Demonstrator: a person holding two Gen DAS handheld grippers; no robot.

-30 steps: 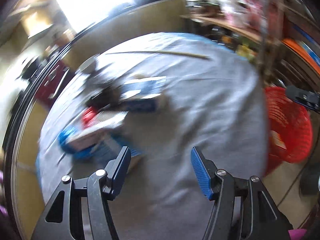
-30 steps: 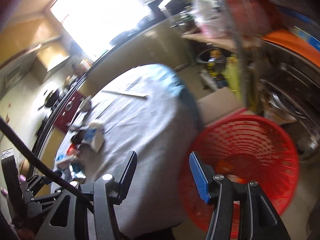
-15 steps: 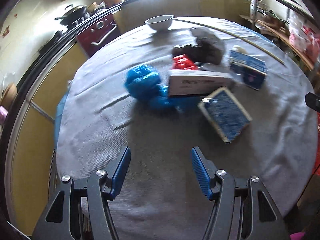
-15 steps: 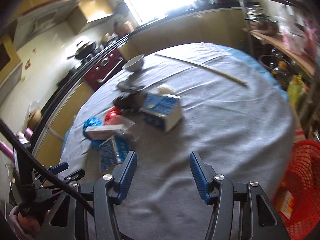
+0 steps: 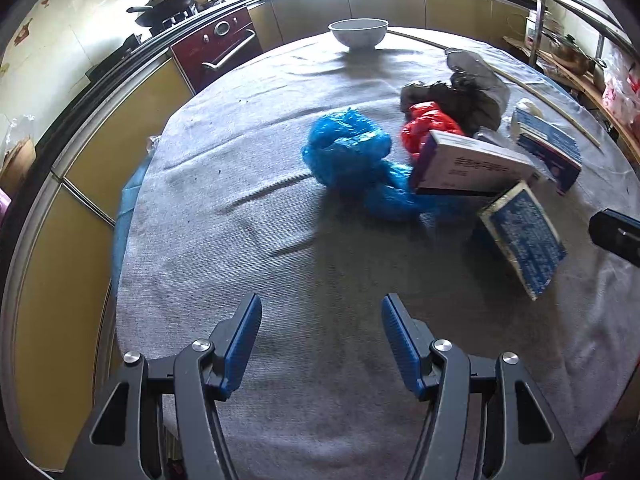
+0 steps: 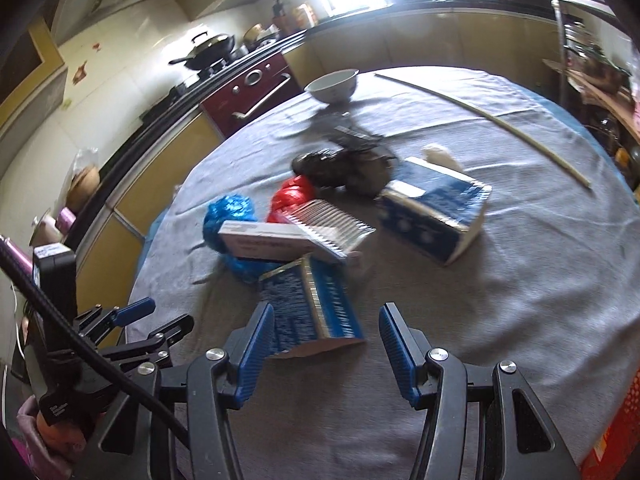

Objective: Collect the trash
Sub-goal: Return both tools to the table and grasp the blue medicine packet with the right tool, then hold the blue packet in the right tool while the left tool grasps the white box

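Here, the trash is seen gathered in a loose heap toward the middle of the round counter covered in grey cloth [image 5: 240,240]. The flat blue printed carton [image 6: 308,308] lies nearest the right gripper [image 6: 326,340], just ahead of its jaws and slightly toward the left one, with its long axis running roughly away from the camera. The right hand is judged the nearer one for this piece; from the left gripper [image 5: 320,340] the same carton [image 5: 522,240] lies well off to the right, tilted on one edge. Both pairs of jaws are held wide apart and nothing is gripped by either.

Behind the carton, a long white cardboard box [image 6: 276,242] is propped across a crumpled blue plastic bag [image 5: 352,156], with a crumpled red plastic bag [image 5: 426,128] touching it. A dark crumpled bag [image 6: 344,166] and a blue-and-white tissue pack [image 6: 436,204] lie farther back. A white bowl [image 5: 358,32] stands near the far edge, and a thin pale stick [image 6: 480,116] lies beyond the heap. A red plastic basket [image 6: 616,432] shows at the lower right of the right view, probably where the trash is meant to go.
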